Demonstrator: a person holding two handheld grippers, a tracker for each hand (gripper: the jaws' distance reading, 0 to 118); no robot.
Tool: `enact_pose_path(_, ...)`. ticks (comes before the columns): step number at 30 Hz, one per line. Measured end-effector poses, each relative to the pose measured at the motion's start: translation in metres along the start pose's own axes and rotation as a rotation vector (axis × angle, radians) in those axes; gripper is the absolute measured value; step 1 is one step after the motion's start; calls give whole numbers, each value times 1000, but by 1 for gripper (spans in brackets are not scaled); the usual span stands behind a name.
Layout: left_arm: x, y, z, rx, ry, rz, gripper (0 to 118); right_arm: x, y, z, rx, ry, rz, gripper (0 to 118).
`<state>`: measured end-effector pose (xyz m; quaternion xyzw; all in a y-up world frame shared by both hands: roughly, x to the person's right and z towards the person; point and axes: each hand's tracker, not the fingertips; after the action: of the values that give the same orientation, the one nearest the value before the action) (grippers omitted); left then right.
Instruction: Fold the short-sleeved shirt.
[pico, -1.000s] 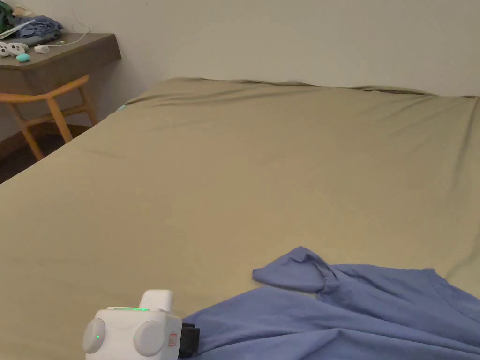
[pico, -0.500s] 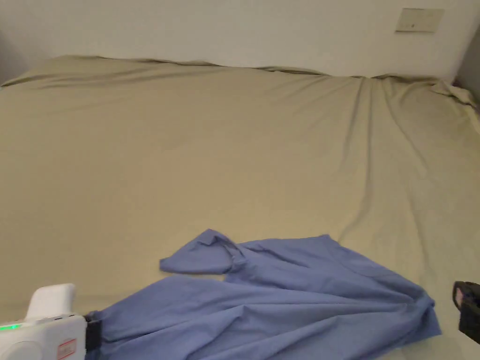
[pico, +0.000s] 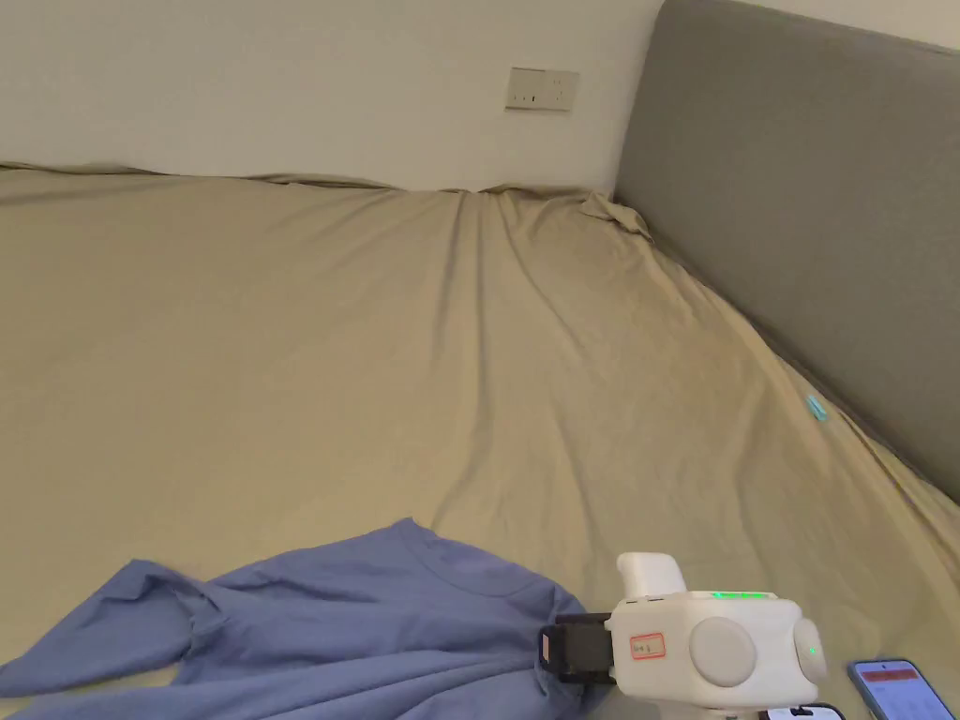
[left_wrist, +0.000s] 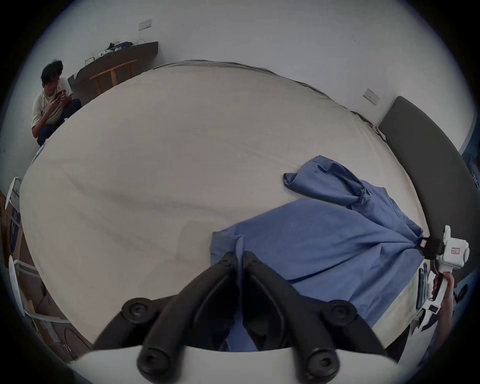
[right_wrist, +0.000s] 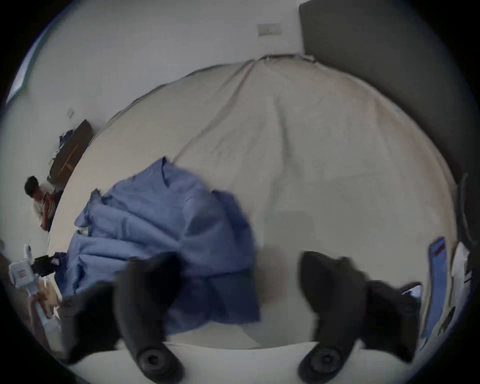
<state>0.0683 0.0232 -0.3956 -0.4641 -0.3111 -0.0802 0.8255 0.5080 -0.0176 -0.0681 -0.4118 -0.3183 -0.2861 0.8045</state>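
Observation:
A blue short-sleeved shirt (pico: 375, 628) lies crumpled on the near part of the bed, one sleeve (pico: 103, 628) spread to the left. My left gripper (left_wrist: 240, 257) is shut on a pinch of the shirt's (left_wrist: 324, 244) edge. In the head view my right gripper (pico: 551, 652), white with black jaws, sits at the shirt's right edge. Its own view is blurred and shows the right gripper (right_wrist: 239, 262) with jaws wide apart, the left jaw over the shirt (right_wrist: 161, 228) and the right jaw over bare sheet. The left gripper (right_wrist: 44, 262) holds the shirt's far end there.
The bed sheet (pico: 394, 356) is tan and wrinkled. A grey headboard (pico: 806, 206) runs along the right. A phone (pico: 900, 689) lies at the bed's near right corner. A person (left_wrist: 52, 101) crouches beyond the far corner, near a desk and wooden chair (left_wrist: 114, 75).
The head camera has swung right, so the desk and left gripper left its picture. The right gripper has moved in from beside the shirt to its right edge.

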Motion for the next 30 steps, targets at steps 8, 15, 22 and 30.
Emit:
enact_pose_path(8,-2,1,0,61,-53,45,2,-26,-13,23,113,-71,126,18)
enact_pose_path(15,18,38,100,383,-176,56,2,-55,-5,127,433,12,162,18)
enact_pose_path(22,39,69,248,725,-307,-37,2,-89,-6,261,742,82,225,18)
enact_pose_path(30,65,110,364,975,-410,-195,2,-101,18,390,999,68,287,18)
